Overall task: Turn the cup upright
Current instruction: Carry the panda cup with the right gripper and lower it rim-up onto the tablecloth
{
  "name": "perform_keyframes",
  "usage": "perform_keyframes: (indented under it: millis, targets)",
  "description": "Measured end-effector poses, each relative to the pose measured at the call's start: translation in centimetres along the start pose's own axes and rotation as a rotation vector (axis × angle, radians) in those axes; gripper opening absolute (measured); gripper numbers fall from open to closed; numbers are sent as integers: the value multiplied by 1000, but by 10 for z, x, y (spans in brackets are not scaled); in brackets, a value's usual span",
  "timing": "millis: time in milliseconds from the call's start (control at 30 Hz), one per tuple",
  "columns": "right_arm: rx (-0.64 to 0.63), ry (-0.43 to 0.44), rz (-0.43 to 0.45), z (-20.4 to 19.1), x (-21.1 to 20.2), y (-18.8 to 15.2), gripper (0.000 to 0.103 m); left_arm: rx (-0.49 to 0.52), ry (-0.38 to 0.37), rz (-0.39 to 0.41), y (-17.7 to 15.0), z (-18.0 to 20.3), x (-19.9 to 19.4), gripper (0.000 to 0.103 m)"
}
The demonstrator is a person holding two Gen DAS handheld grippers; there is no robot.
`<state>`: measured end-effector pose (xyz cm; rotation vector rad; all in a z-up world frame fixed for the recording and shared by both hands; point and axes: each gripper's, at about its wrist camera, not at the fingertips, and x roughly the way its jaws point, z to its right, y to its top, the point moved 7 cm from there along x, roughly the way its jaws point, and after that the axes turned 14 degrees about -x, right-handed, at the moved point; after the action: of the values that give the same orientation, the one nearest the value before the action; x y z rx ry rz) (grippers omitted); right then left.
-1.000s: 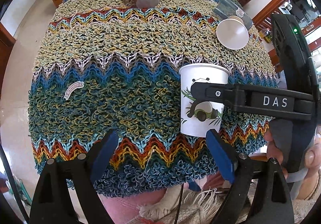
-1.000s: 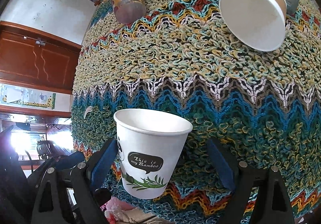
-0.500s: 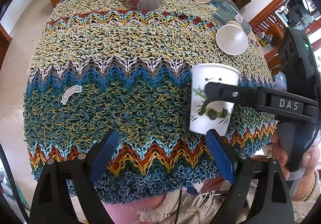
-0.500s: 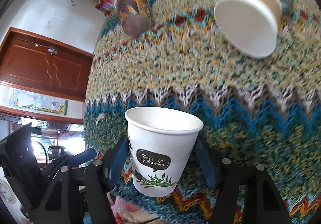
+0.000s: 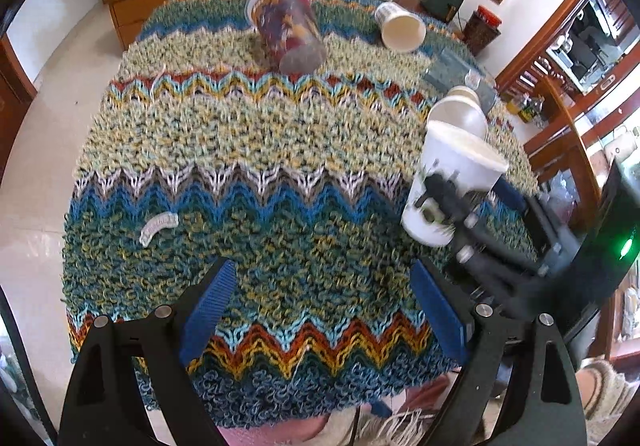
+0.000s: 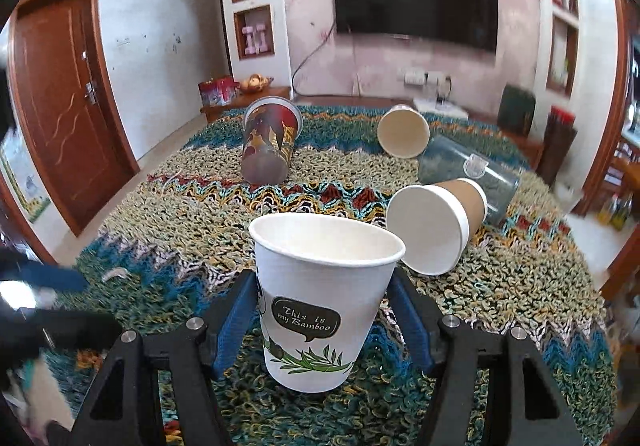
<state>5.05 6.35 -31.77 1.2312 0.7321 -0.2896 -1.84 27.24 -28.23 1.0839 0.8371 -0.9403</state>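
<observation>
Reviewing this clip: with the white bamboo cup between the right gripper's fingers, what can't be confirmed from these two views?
- Whether the white bamboo cup base rests on the knitted cloth: its lower edge blends into the pile in the right wrist view and is blurred in the left.
- The cup's panda print: motion blur, left wrist view.
- Right gripper pad contact: hidden behind the cup wall.
- The clear tumbler mouth: blocked by the brown paper cup.
</observation>
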Motion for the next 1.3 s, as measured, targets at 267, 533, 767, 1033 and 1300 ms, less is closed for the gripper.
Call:
perform_keyframes:
  millis: [267,533,767,1033,1300]
  targets:
    - [-21,8,-16,-16,4,-14,65,-39,-30,92,18,8,-7,91]
    - [6,28,-103,-14,5,-44,61,-33,-33,117,17,14,-6,91]
    - [-46,1,-87,-20,-2,-41,81,-16,-27,111,12,21,0,91]
    - [-43,47,-74,-19,-13,-44,81,0,-29,123,11,26,-1,91]
    - [-5,34,10,0,-57,-33,81,24,-41,160,12,36,-16,91]
